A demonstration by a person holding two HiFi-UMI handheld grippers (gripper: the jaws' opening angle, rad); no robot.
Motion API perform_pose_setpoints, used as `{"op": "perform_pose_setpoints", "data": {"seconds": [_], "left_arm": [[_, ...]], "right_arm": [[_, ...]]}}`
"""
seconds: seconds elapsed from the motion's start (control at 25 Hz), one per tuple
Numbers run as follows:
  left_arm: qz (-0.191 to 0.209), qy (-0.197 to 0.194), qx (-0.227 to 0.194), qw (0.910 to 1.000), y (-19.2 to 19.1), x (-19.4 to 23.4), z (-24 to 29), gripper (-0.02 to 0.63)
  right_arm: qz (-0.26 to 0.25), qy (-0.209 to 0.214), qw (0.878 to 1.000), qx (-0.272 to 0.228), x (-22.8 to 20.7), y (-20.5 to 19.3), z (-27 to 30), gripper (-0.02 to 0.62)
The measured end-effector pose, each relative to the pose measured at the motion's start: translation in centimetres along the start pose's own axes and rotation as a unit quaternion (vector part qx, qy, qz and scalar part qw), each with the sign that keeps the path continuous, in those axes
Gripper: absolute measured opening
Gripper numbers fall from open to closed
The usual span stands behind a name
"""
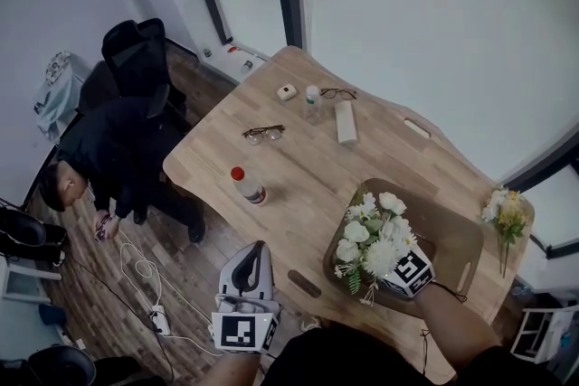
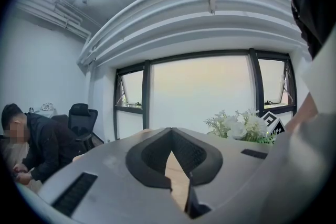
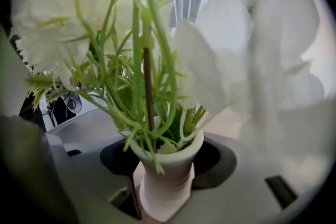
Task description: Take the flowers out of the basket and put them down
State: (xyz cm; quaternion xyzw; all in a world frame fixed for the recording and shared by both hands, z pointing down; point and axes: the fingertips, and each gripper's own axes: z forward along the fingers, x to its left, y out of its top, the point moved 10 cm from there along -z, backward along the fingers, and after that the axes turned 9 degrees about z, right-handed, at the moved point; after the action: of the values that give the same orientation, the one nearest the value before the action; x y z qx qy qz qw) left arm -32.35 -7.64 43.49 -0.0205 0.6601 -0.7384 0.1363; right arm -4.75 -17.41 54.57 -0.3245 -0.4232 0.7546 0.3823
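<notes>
- My right tool (image 1: 399, 274) was clenched on the flowers (image 1: 372, 241). In the right gripper view the bunch's white ribbed sleeve (image 3: 166, 186) sat between the two jaws, with green stems and white blooms rising out of it and filling most of the frame.
- In the head view that bunch was at the lower right, over the brown basket (image 1: 455, 238), which stood on the wooden desk (image 1: 298, 194). I could not tell whether the bunch still touched the basket's floor.
- My left tool (image 1: 259, 250) was at the lower left of the head view, just off the near edge of the desk. Its jaws met at the tips and nothing was between them.
- A second bunch (image 1: 504, 214), yellow and white, lay at the far right edge of the desk, apart from the basket.
- Toward the middle of the desk lay a red-capped bottle (image 1: 247, 184) on its side, and above it a pair of glasses (image 1: 263, 134).
- Further up were a white oblong box (image 1: 346, 121), a small upright bottle (image 1: 313, 100) and another pair of glasses (image 1: 337, 92).
- At the left of the frame a person in dark clothes (image 1: 113, 154) leaned forward beside a black office chair (image 1: 136, 57).
</notes>
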Motion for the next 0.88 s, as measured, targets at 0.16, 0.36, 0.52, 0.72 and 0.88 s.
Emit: {"op": "perform_pose_setpoints", "data": {"seconds": [0.16, 0.36, 0.52, 0.72, 0.88], "left_arm": [[0.001, -0.01, -0.01, 0.9999, 0.6, -0.5, 0.2, 0.002], [0.002, -0.027, -0.023, 0.9994, 1.4, -1.5, 0.5, 0.002], [0.004, -0.042, -0.037, 0.9984, 2.2, -2.4, 0.8, 0.002], [0.006, -0.065, -0.053, 0.9965, 3.1, -3.5, 1.4, 0.002], [0.005, -0.081, -0.065, 0.9946, 3.9, -4.2, 2.2, 0.002]], "right_arm": [[0.008, -0.022, 1.0, -0.008, -0.2, 1.1, -1.2, 0.276], [0.018, -0.052, 0.998, -0.015, 0.0, 2.8, -3.3, 0.276], [0.022, -0.075, 0.996, -0.03, 0.1, 3.9, -5.3, 0.276], [0.033, -0.107, 0.993, -0.04, -0.1, 4.4, -7.9, 0.276], [0.041, -0.131, 0.99, -0.038, -0.3, 5.2, -10.0, 0.276]]}}
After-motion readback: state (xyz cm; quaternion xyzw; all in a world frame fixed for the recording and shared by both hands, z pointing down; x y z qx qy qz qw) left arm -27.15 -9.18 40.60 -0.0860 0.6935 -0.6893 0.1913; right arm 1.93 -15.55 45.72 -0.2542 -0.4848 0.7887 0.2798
